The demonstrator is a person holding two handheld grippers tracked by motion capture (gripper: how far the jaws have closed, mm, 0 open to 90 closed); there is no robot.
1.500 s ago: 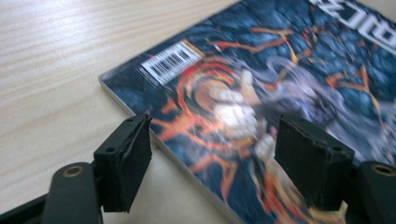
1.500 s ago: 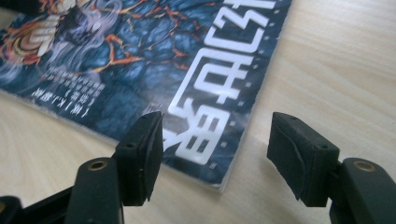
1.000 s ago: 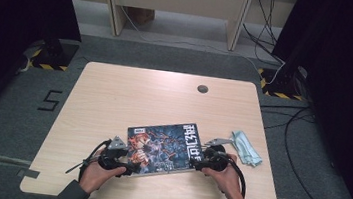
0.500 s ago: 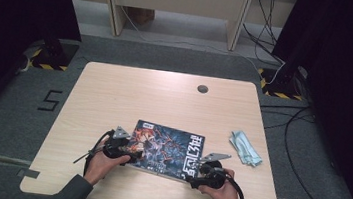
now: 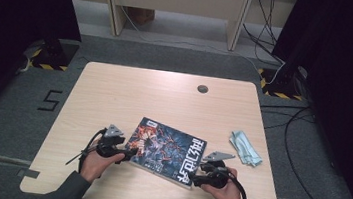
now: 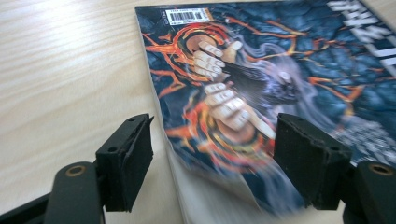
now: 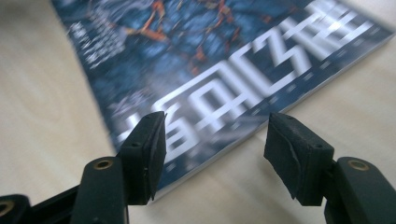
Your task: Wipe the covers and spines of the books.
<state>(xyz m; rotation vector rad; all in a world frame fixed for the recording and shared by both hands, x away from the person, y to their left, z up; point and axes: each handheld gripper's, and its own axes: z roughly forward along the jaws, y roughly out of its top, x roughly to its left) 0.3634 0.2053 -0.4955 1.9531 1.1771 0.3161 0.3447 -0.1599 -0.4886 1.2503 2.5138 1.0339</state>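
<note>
High view: one book (image 5: 164, 151) lies flat on the pale wooden table (image 5: 129, 99), near the front edge, turned askew. One folded light-blue cloth (image 5: 246, 147) lies to its right, apart from it. Two grippers, one per hand: left gripper (image 5: 127, 152) at the book's left edge, right gripper (image 5: 194, 178) at its near right corner. One round grommet hole (image 5: 202, 89) sits near the table's far edge. Grey carpet, cables and a pale desk frame lie beyond.

Left gripper view: left gripper (image 6: 212, 158) with jaws apart, straddling the book's (image 6: 261, 84) near corner, pads not pressing. Barcode and cover art legible here.

Right gripper view: right gripper (image 7: 212, 154) jaws have just been closing, yet stand apart over the book's (image 7: 224, 60) white title lettering and page edge; nothing clamped.
</note>
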